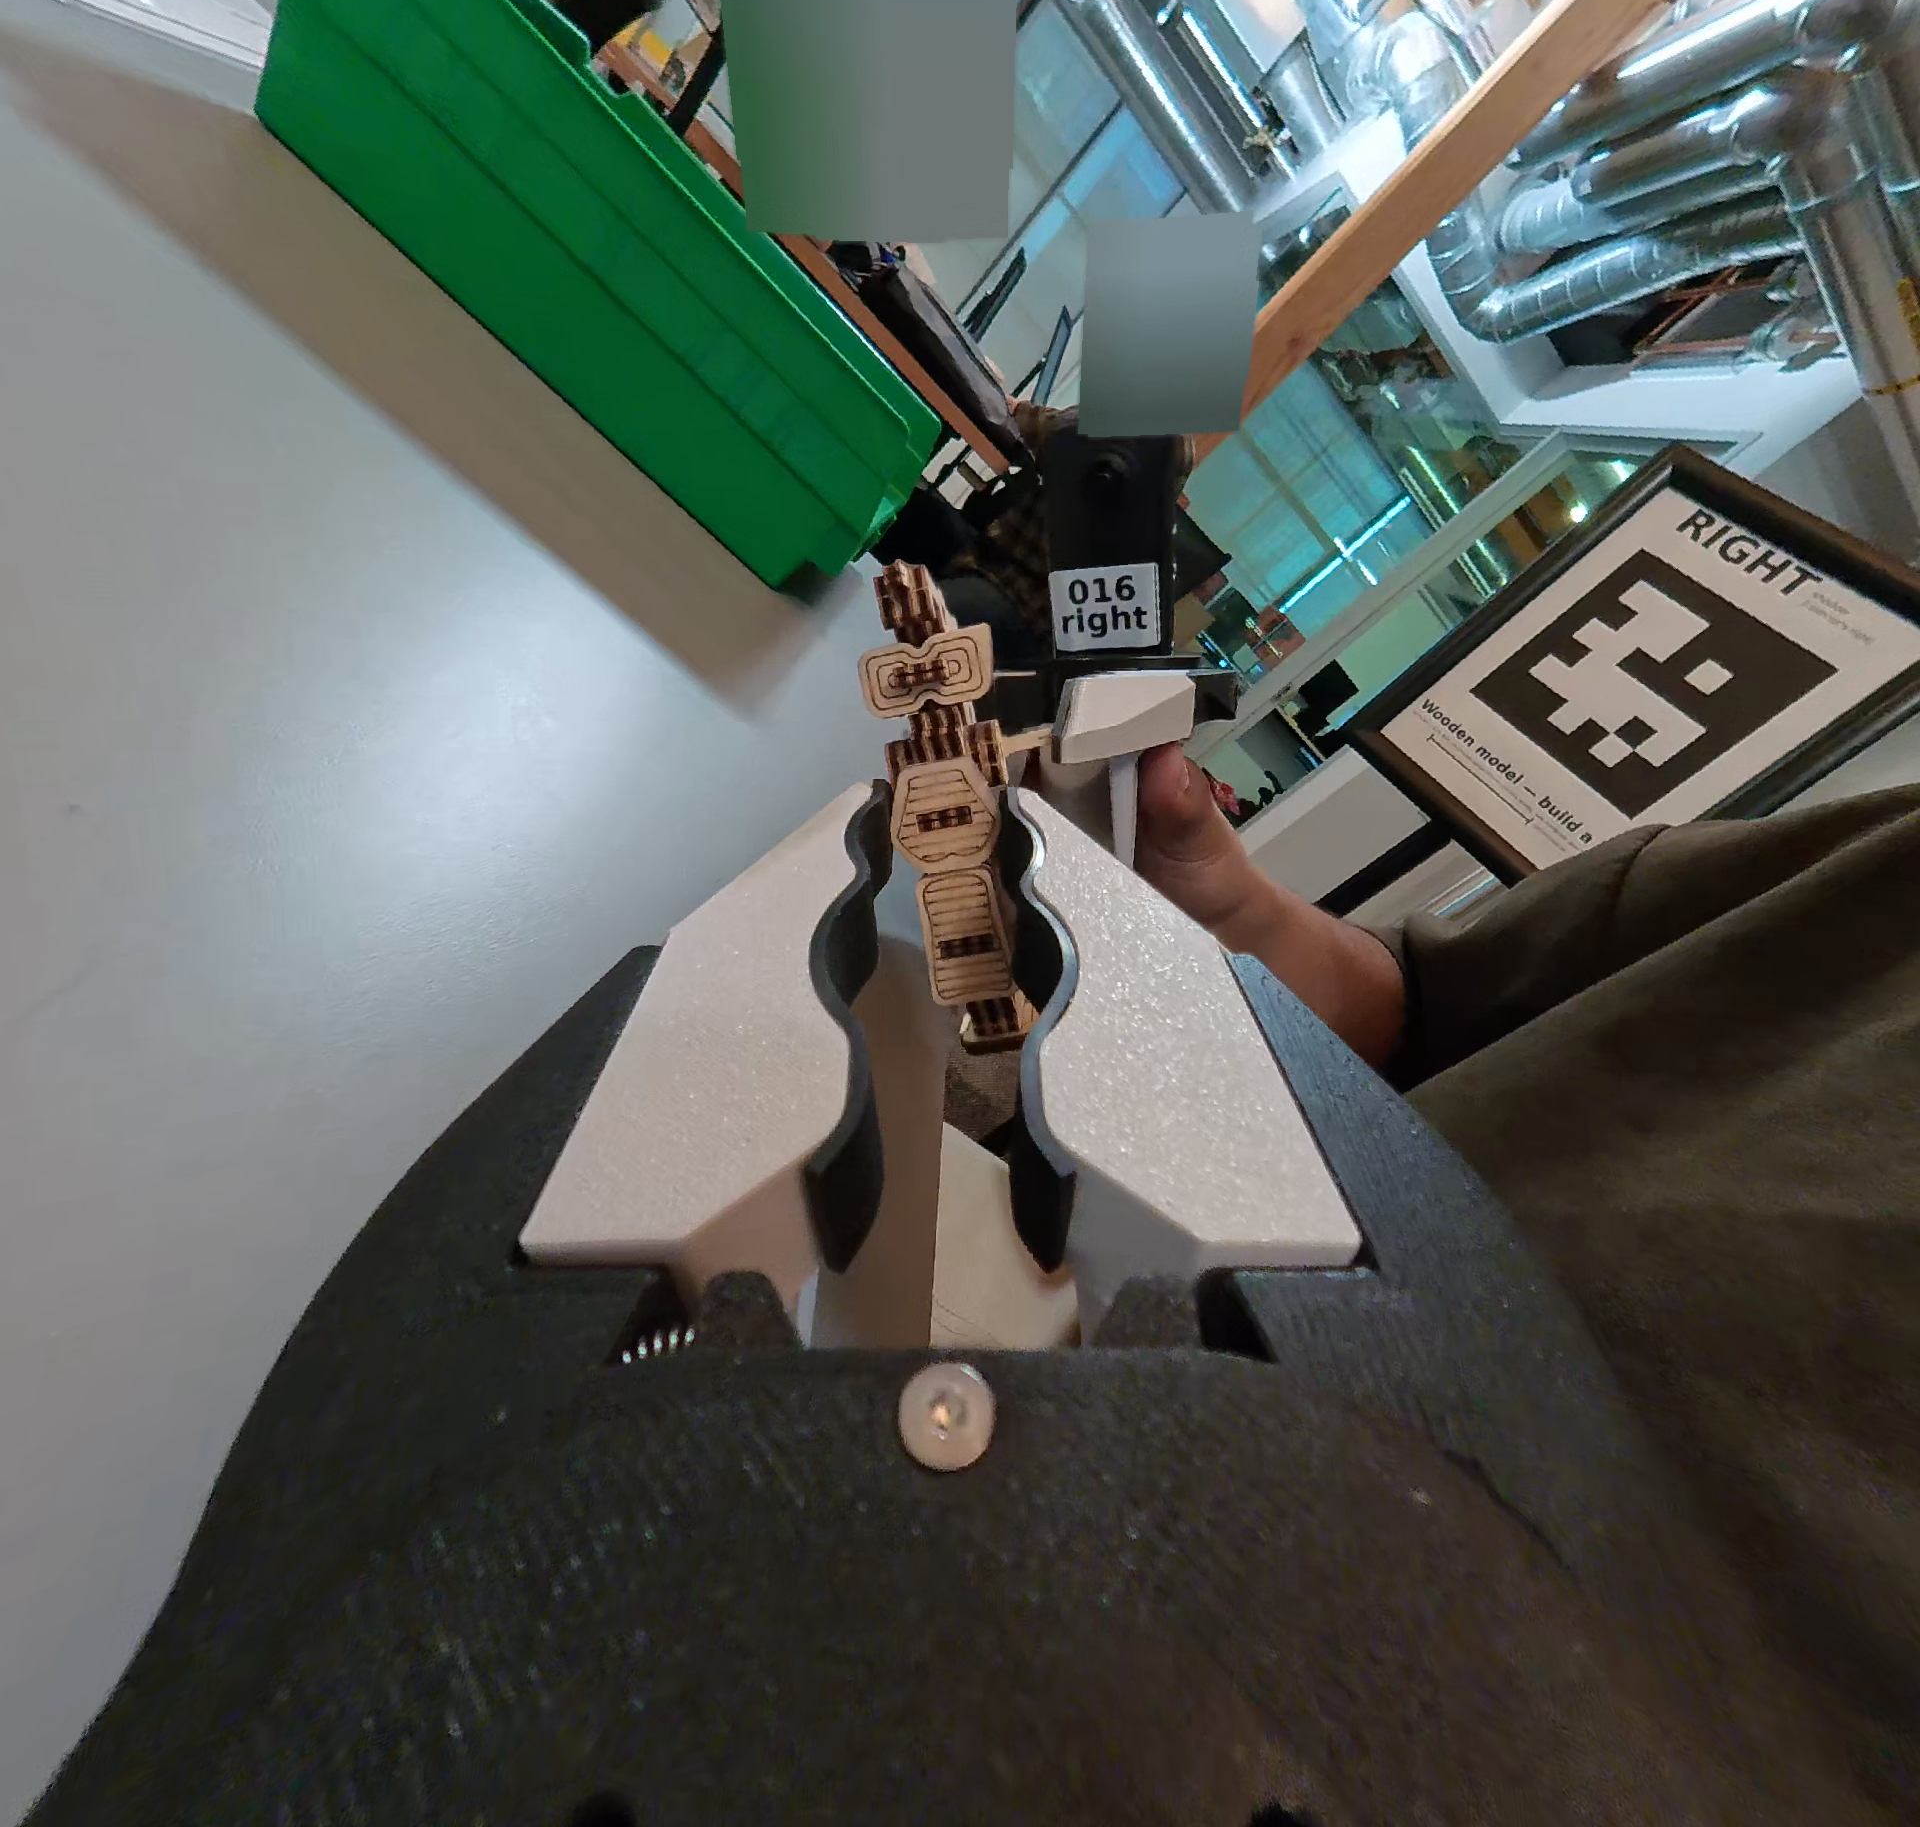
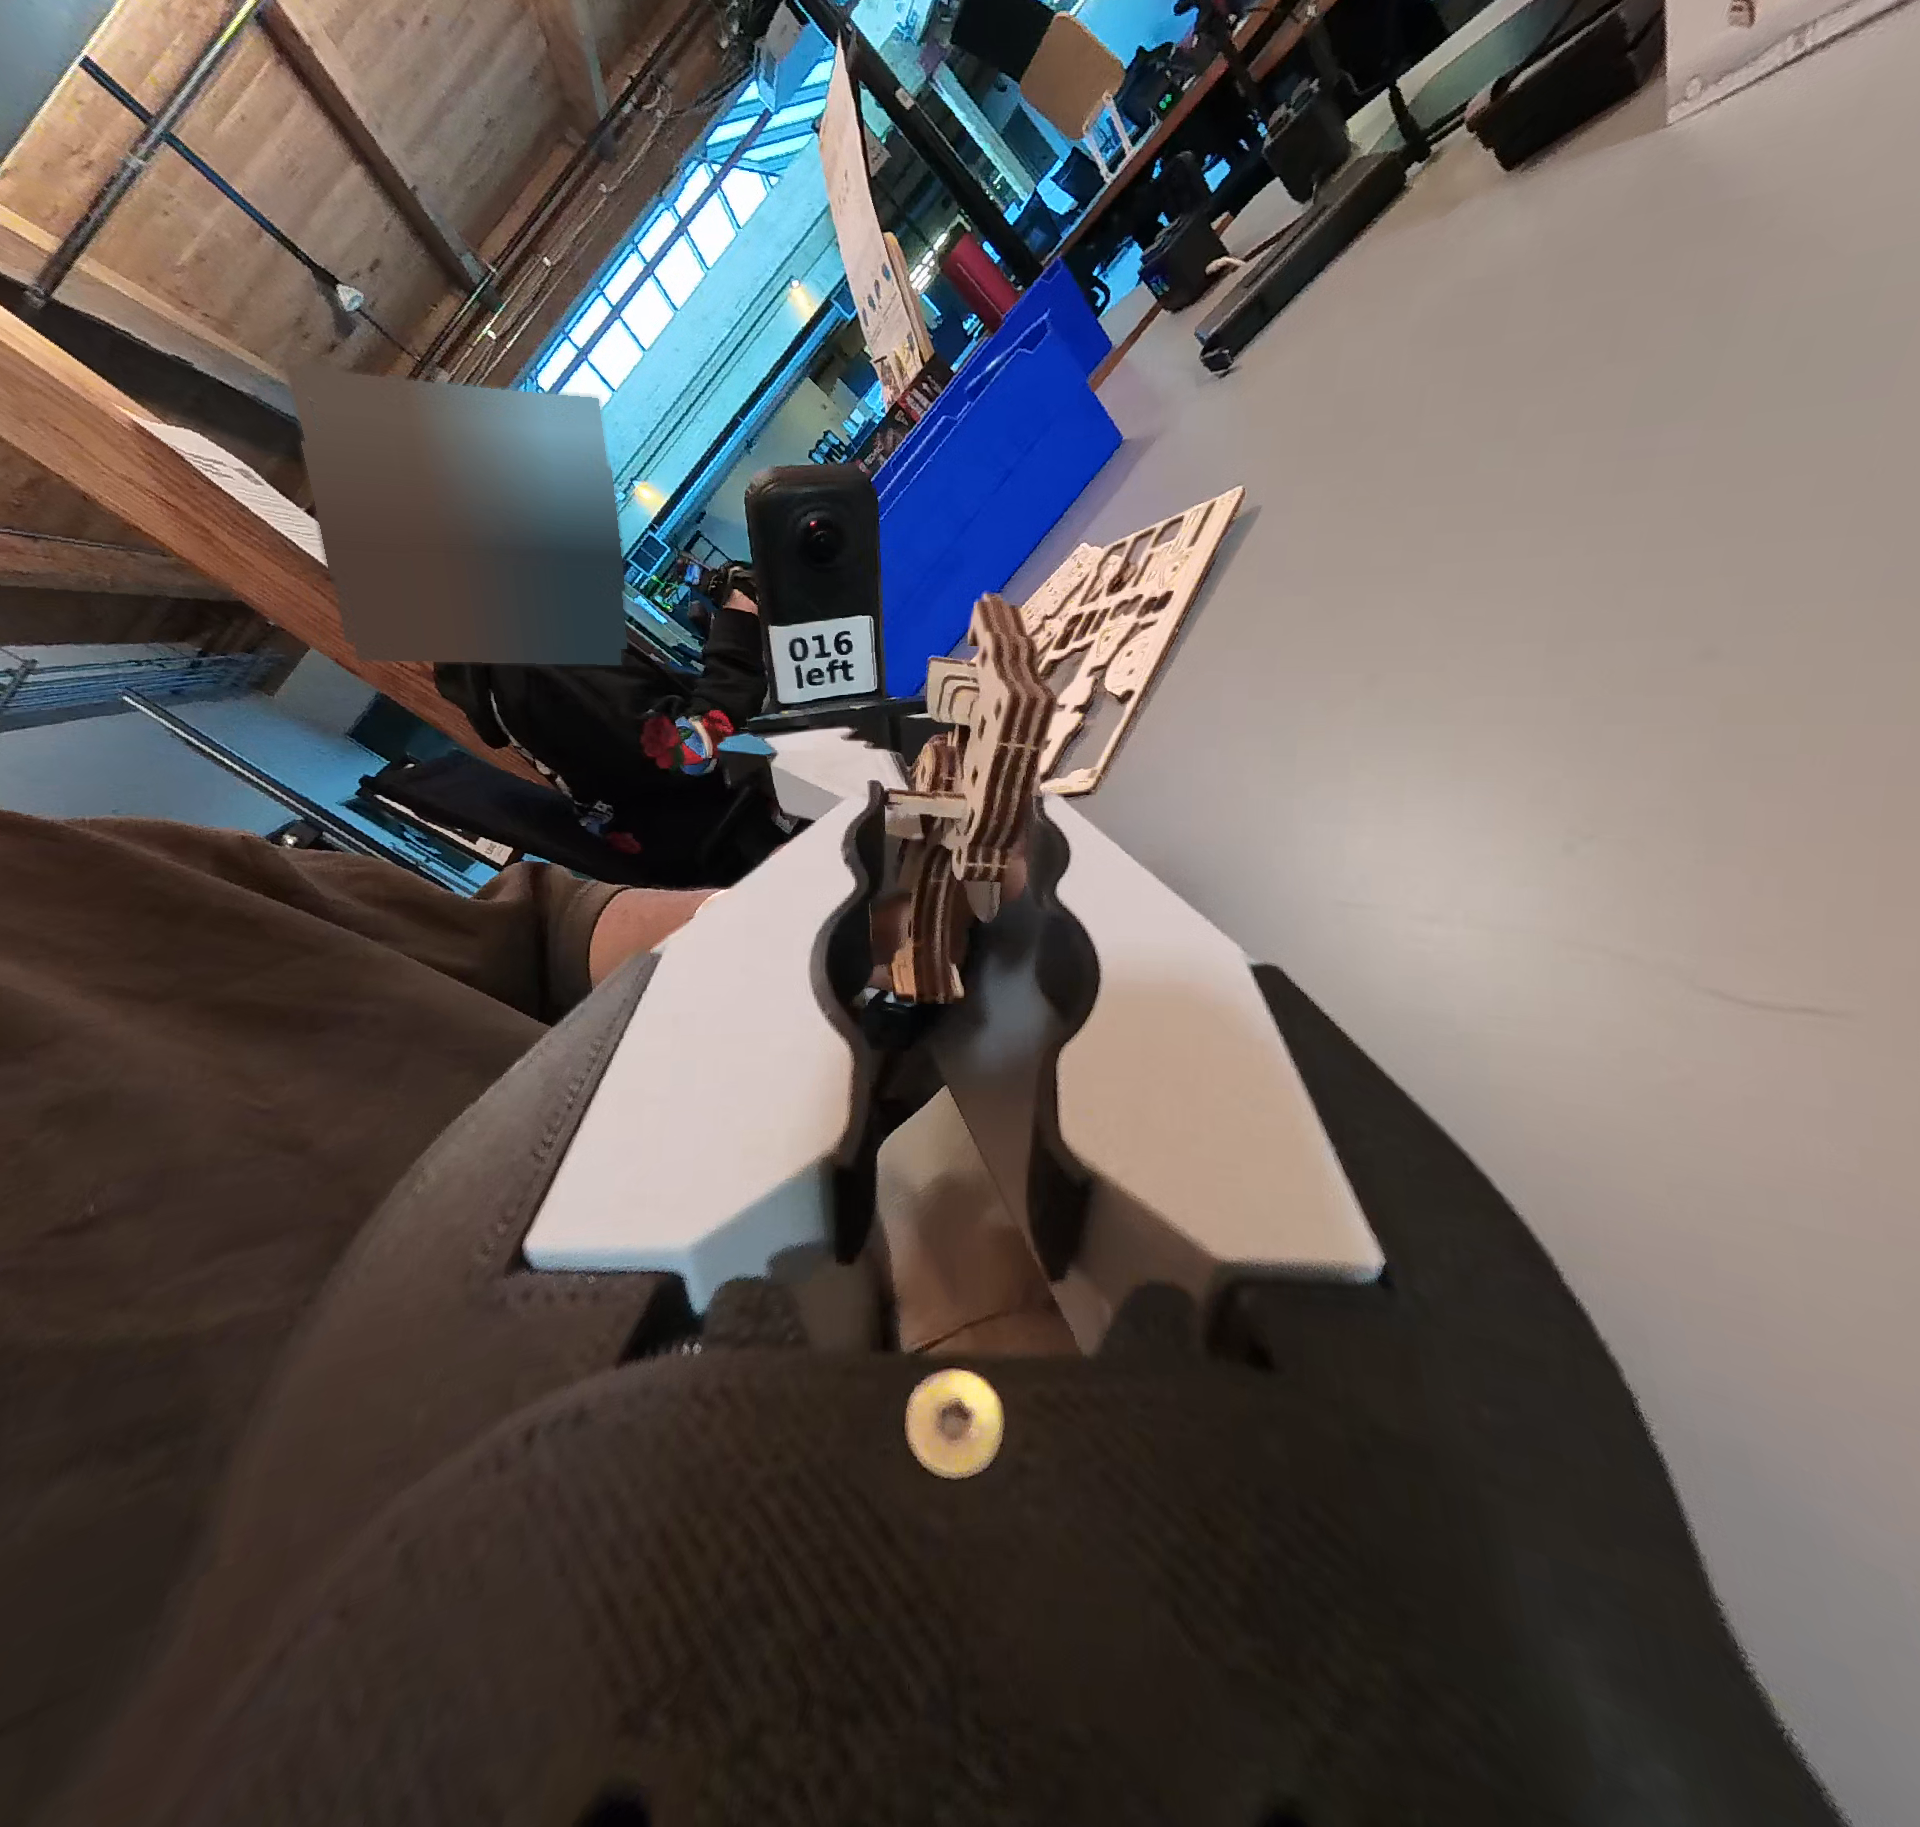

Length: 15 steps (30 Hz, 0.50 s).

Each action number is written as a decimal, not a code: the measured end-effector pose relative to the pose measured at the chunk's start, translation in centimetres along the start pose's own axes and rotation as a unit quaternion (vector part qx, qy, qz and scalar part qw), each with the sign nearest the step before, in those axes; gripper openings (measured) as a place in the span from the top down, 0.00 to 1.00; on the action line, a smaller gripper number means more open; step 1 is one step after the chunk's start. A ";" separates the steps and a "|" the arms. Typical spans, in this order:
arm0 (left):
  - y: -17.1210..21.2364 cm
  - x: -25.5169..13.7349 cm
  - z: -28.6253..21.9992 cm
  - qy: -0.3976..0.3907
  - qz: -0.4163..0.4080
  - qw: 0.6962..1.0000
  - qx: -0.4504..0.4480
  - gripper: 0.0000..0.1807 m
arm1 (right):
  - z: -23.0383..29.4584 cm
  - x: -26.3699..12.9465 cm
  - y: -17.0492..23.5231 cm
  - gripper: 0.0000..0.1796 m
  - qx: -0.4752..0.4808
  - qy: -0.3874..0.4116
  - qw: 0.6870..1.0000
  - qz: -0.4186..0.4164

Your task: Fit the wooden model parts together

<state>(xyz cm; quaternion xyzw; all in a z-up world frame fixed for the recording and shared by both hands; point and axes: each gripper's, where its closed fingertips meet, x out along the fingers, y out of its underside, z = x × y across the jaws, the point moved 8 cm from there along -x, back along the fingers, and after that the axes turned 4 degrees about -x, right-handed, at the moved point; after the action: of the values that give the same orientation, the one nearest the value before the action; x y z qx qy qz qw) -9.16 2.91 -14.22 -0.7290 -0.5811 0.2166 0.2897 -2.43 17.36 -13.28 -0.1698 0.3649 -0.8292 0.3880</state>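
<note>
Left tongs (image 1: 943, 821): my left one's clamped on the wooden model assembly (image 1: 940, 821), fingers squeezed narrow around the lower half, the stack of laser-cut plates poking out toward 12 o'clock past the tips.
Right tongs (image 2: 961, 821): also pinched down, on a small wooden tab (image 2: 920, 809) that meets the side of the model. From the left wrist view the right tongs (image 1: 1049, 738) come in from about 3 o'clock and the thin tab (image 1: 1023, 740) touches the model's edge. Can't tell if it's seated all the way in.
Table (image 1: 260, 738): pale grey, fills the 9 o'clock side of the left view and the 3 o'clock side of the right view. Both tongs are held up above it.
Green crate (image 1: 582, 271): on the table at roughly 11 o'clock in the left view, well apart from the model.
Blue crate (image 2: 997, 447): far end of the table, around 12 o'clock in the right view.
Framed sign (image 1: 1652, 697): black and white marker card at 2 o'clock in the left view, standing tilted.
Parts sheet (image 2: 1132, 614): flat wooden sheet with cut-out shapes, lying on the table just behind the model in the right view.
My thumb (image 1: 1184, 821): right next to the right tongs' finger, at about 1 o'clock off the left tips.
</note>
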 end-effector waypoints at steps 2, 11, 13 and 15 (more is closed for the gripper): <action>0.0 0.0 -0.1 0.000 0.001 1.000 0.004 0.91 | 0.1 0.0 -0.1 0.86 -0.013 0.002 1.000 0.001; -0.6 -0.6 -1.2 0.029 -0.041 0.996 0.070 0.91 | 1.0 0.0 -0.4 0.87 -0.026 -0.035 0.999 -0.012; -0.5 -0.6 -1.7 0.039 -0.039 0.994 0.098 0.91 | 1.2 -0.1 -0.4 0.96 -0.038 -0.035 0.999 -0.014; -0.5 -0.6 -1.9 0.035 -0.036 0.992 0.119 0.91 | 1.4 -0.2 -0.5 0.96 -0.049 -0.037 0.998 -0.015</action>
<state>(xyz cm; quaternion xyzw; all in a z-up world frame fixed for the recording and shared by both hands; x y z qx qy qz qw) -8.37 2.10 -12.46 -0.6746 -0.5668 0.2484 0.4024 -1.84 17.07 -11.95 -0.2247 0.3879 -0.8090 0.3802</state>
